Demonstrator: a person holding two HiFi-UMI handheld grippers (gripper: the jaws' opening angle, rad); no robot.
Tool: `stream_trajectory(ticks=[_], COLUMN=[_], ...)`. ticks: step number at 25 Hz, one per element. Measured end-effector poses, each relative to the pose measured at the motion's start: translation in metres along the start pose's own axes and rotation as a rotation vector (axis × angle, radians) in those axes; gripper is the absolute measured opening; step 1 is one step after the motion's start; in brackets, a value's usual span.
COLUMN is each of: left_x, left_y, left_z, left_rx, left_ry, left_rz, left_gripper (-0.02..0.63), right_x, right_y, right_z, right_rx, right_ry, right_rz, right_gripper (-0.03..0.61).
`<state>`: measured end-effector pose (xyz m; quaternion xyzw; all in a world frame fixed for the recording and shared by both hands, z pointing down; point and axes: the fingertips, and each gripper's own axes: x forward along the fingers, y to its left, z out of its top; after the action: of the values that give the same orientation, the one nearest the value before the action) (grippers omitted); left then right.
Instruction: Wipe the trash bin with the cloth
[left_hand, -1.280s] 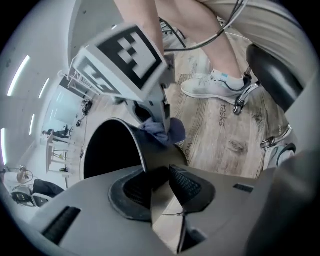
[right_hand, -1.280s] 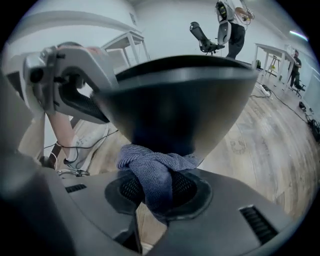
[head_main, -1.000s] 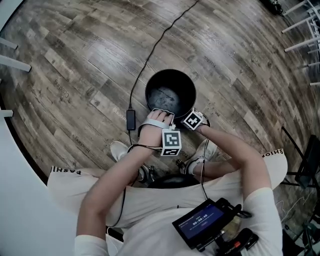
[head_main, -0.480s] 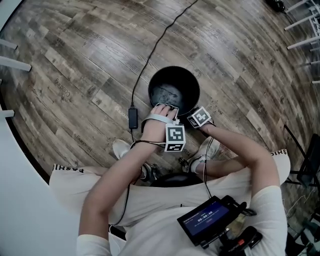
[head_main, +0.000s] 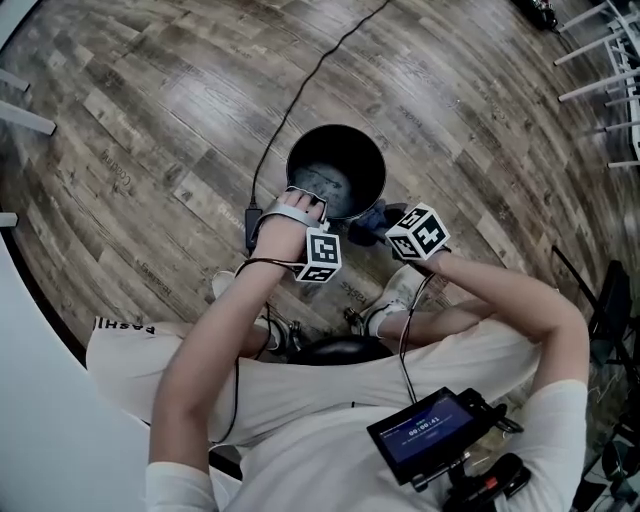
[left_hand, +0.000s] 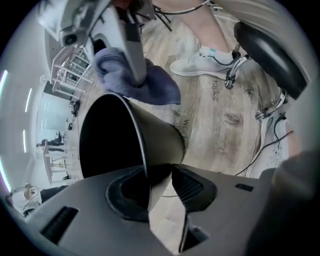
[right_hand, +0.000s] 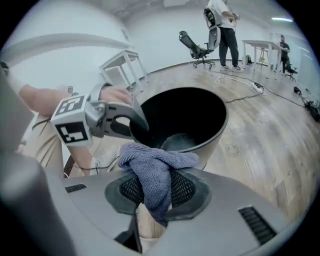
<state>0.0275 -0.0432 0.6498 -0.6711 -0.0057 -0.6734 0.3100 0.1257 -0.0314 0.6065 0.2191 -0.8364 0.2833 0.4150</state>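
Bin: the round black plastic trash bin (head_main: 345, 160) stands on the wood-pattern floor (head_main: 150, 120), long axis upright and mouth open upward, just beyond the person's feet.
Cloth: the crumpled blue-grey terry cloth (right_hand: 159, 167) is outside the bin, just beside its near-right rim and clear of the floor.
Right jaws: the right gripper (right_hand: 156, 190) has its pads pinched on the cloth's middle, with a bunch above them and a tail hanging below.
Left jaws: the left gripper (left_hand: 160, 175) straddles the bin's near-left rim. Its jaws are spread and have just been opening. The wall sits in the gap, and I see no firm press on it.
Key relation: from the right jaws the bin's mouth lies to the far left, with the rim just ahead of the cloth. The right hand is the one placed to wipe.
Judgement: the next stroke probably has to carry the cloth over the near-right rim or down the outer wall.
Room: there is bare floor to the far and right sides of the bin.
Obstacles: a thin black cable (head_main: 310, 95) runs past the bin's left side. The near side is crowded by white shoes (head_main: 405, 285).
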Motion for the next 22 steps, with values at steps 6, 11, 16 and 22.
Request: stream_trajectory(ticks=[6,11,16,22], left_x=[-0.006,-0.009,-0.010,-0.012], left_y=[-0.001,-0.006,0.000,-0.004], left_z=[0.026,0.039,0.052,0.059], left_rx=[0.012,-0.041,-0.066,-0.081], left_ry=[-0.048,-0.091,-0.129,-0.146], left_rz=[0.021,-0.027,-0.045,-0.077], left_gripper=[0.120,0.114,0.114,0.115], right_x=[0.017,0.067,0.125,0.179], right_y=[-0.021,-0.037,-0.071,-0.091], right_z=[-0.009,-0.036,-0.071,-0.094], right_rx=[0.041,-0.085,-0.175,-0.324], right_ry=[0.038,0.068,0.131,0.192], right_rz=[-0.030,-0.025,-0.063,-0.149], right_gripper=[0.095,0.095,0.095,0.095])
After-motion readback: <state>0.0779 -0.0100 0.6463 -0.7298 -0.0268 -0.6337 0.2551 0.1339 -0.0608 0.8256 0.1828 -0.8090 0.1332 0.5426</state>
